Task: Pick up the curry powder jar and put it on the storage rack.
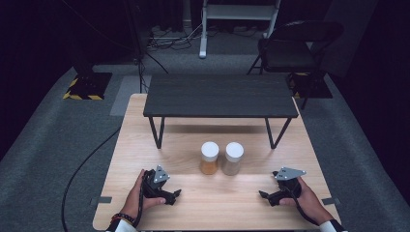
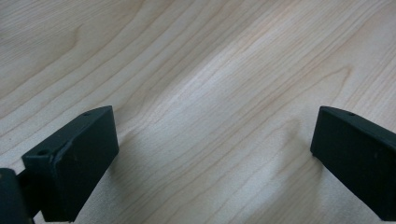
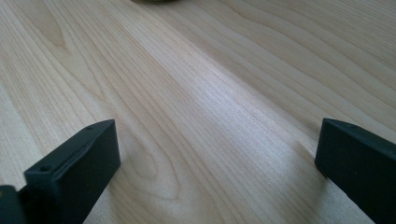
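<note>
Two small jars with white lids stand side by side at the middle of the light wooden table (image 1: 145, 145): an orange-filled jar (image 1: 209, 158) on the left and a beige-filled jar (image 1: 233, 158) on the right. My left gripper (image 1: 175, 195) rests low on the table near the front left, held by a hand, jaws wide apart over bare wood (image 2: 210, 116). My right gripper (image 1: 264, 196) rests near the front right, also open, with only wood grain (image 3: 210, 116) between its jaws. Both grippers point inward, in front of the jars and well apart from them.
A low black shelf (image 1: 220, 95) on thin metal legs stands across the far half of the table. Behind the table are a black folding chair (image 1: 295, 46), a white stand (image 1: 205, 29) and cables on grey carpet. A black cable (image 1: 82, 169) trails off the left side.
</note>
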The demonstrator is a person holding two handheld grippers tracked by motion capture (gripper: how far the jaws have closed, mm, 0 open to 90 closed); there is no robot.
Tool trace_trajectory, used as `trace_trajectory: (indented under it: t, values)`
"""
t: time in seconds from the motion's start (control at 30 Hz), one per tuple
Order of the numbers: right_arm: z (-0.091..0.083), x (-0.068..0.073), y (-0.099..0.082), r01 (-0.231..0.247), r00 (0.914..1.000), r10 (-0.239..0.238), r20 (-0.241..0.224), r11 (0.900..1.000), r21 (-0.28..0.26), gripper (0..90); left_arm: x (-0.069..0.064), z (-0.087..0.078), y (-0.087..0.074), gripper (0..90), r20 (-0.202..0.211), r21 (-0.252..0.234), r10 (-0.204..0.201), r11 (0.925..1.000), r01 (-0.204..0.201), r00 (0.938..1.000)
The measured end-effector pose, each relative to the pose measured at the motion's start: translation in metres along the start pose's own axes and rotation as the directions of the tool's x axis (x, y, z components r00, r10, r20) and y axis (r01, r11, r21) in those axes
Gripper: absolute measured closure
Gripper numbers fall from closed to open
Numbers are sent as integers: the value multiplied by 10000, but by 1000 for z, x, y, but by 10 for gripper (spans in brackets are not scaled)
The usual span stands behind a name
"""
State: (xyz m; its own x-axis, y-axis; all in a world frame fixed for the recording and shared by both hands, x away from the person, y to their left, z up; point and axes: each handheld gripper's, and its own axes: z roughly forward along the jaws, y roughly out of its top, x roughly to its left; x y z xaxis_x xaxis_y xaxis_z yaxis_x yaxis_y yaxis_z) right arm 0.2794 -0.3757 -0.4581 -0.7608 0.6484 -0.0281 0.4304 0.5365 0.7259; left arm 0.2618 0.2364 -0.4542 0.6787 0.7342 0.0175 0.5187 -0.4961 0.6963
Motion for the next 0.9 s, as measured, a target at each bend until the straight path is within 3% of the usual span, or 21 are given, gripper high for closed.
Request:
trace_trajectory:
  t: [0.33, 0.57, 0.9]
  values:
    - [0, 0, 0, -6, 10000, 6, 9, 10000, 0, 0, -2, -5, 9, 18, 246, -479, 123, 9988, -111, 9996]
    - [0, 0, 0, -6, 10000, 6, 9, 10000, -2, 0, -2, -14, 19, 18, 339, -1019, 205, 9946, -169, 9992]
    - [0, 0, 0, -8, 10000, 8, 8, 10000, -3, 0, -2, -17, 33, 17, 447, -1388, 316, 9900, -251, 9985]
